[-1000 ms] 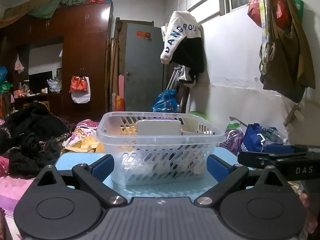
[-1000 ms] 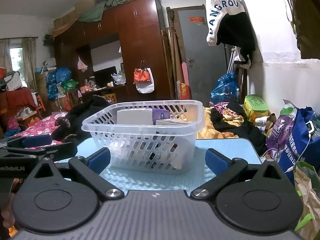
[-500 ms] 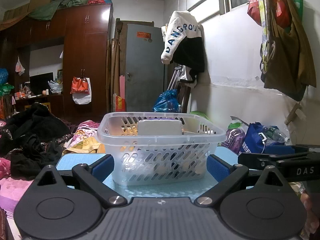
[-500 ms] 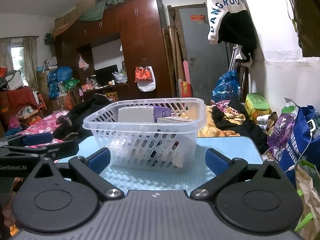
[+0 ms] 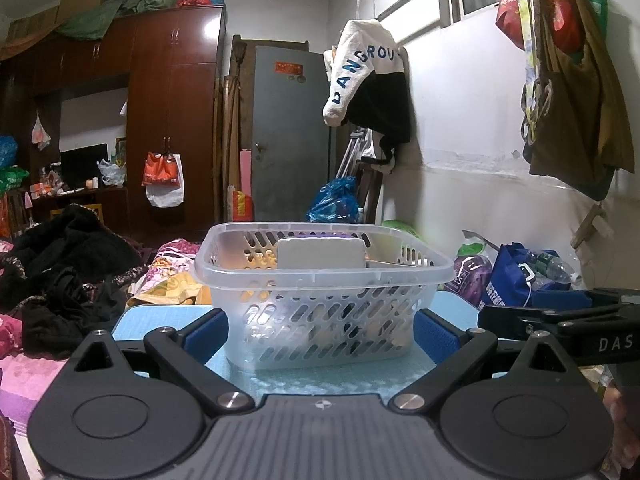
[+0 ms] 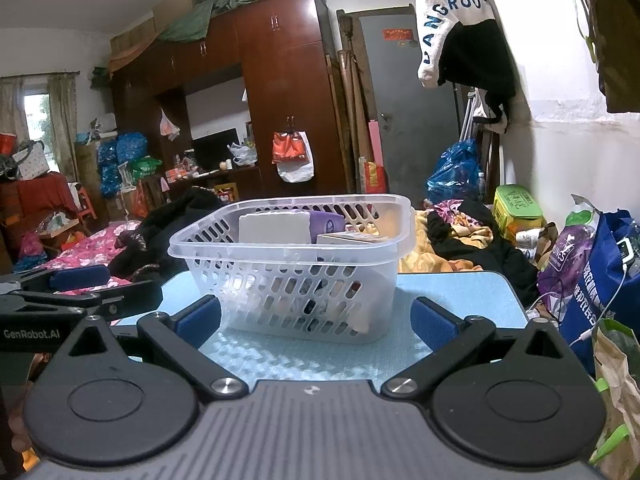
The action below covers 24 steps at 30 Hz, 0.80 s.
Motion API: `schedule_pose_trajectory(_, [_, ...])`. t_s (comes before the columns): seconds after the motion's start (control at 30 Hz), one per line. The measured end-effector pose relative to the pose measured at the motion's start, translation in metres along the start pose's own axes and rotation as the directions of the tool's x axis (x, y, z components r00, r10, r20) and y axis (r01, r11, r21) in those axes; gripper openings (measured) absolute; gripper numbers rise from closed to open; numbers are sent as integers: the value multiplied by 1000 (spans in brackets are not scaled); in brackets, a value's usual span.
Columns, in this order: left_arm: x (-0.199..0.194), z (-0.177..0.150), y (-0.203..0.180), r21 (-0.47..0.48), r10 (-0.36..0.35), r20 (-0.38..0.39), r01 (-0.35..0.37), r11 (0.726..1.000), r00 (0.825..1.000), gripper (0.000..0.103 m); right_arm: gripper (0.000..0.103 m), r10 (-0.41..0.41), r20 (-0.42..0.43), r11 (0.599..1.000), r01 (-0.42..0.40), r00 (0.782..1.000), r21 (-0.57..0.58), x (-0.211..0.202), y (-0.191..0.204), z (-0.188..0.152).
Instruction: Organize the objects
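Note:
A clear plastic slotted basket (image 5: 320, 312) stands on a light blue table (image 5: 160, 316); it also shows in the right wrist view (image 6: 296, 292). Inside it are a white block (image 5: 320, 252), a purple packet (image 6: 328, 222) and a flat box (image 6: 352, 238). My left gripper (image 5: 320, 330) is open and empty, its blue pads level with the basket's near side. My right gripper (image 6: 316, 322) is open and empty, just before the basket. Each gripper shows at the edge of the other's view.
Piles of dark clothes (image 5: 60, 276) lie left of the table. Blue and purple bags (image 6: 592, 272) stand at its right. A wardrobe (image 5: 168, 120), a grey door (image 5: 288, 132) and a hanging white-and-black jacket (image 5: 368, 80) are behind.
Both views have risen and tilted slightly, so the basket sits a little lower and nearer in the frames. Both grippers stay open and the basket has not moved.

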<state>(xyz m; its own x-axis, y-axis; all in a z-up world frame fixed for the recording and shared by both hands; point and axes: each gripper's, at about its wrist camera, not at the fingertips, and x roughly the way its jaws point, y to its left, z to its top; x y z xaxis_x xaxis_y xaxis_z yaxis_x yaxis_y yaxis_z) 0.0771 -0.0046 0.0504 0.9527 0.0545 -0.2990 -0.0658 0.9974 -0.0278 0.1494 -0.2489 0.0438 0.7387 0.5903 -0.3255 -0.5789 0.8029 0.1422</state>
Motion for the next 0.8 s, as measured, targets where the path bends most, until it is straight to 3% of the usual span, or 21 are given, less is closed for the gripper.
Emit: schedule_pose_trajectory(0.8, [1, -1, -6, 17, -3, -9, 3, 1000, 1000, 100, 103, -7, -3, 1000, 7, 1000, 1, -1, -1, 2])
